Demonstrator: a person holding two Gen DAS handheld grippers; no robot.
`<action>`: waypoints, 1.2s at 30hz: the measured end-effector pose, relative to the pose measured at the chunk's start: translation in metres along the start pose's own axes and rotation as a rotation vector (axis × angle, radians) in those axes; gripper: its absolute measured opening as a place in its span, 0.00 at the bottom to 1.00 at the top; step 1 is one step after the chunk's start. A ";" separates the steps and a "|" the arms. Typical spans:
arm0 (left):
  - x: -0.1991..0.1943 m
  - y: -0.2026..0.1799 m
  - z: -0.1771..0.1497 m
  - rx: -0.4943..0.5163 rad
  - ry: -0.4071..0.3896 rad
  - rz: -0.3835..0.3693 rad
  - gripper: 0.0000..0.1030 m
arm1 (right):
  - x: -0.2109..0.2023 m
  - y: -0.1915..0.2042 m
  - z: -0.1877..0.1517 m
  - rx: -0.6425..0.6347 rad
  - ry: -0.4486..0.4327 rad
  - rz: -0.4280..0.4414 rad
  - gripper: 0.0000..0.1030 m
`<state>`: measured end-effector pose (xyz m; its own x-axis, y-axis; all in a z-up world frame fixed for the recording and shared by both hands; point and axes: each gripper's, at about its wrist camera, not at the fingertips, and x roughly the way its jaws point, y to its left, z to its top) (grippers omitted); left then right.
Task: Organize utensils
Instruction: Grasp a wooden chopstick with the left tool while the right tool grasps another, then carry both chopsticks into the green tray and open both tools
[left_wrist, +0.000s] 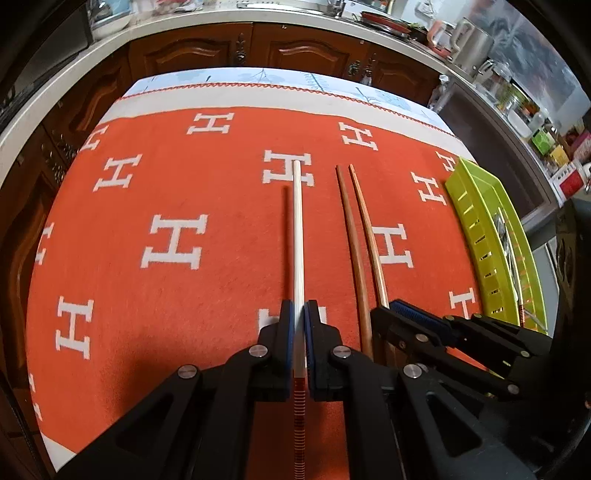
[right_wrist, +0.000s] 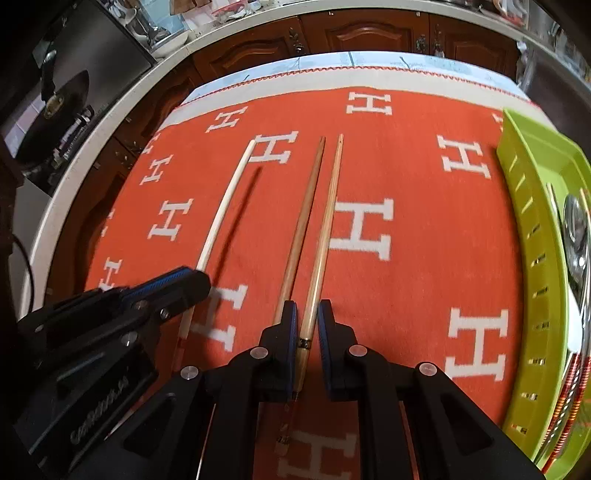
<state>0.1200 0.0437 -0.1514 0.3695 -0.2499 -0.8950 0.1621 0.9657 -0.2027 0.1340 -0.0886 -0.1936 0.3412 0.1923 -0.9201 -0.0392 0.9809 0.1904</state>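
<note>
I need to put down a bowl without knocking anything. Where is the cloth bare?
Bare: the wide stretch left of the white chopstick, and the strip between the brown chopsticks and the green tray. Crowded: the middle, where both grippers meet the chopsticks.

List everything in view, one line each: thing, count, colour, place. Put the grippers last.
white chopstick: one, white with a red-banded end, raised above the cloth and casting a shadow, held by the left gripper.
wooden chopsticks: two, brown, side by side right of the white one; one sits between the right gripper's jaws, the other is just left of it.
green tray: one, lime green with slotted walls, at the cloth's right edge, holding metal utensils with red-banded handles.
tablecloth: one, orange with white H marks, covering the table.
cabinets: dark brown wood, under a pale countertop behind the table.
left gripper: one, black with blue pads, shut on the white chopstick.
right gripper: one, black with blue pads, jaws narrowly around one wooden chopstick.
</note>
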 end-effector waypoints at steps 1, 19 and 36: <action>0.000 0.002 0.000 -0.009 0.003 0.001 0.03 | 0.000 0.002 0.002 -0.003 -0.001 -0.014 0.12; -0.040 -0.028 0.005 -0.037 -0.007 -0.112 0.03 | -0.066 -0.057 -0.016 0.176 -0.109 0.116 0.06; 0.001 -0.197 0.030 0.125 0.138 -0.267 0.03 | -0.153 -0.222 -0.050 0.379 -0.212 -0.030 0.06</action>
<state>0.1156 -0.1491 -0.1006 0.1728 -0.4728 -0.8641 0.3509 0.8492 -0.3945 0.0441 -0.3344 -0.1124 0.5238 0.1145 -0.8441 0.3082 0.8983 0.3131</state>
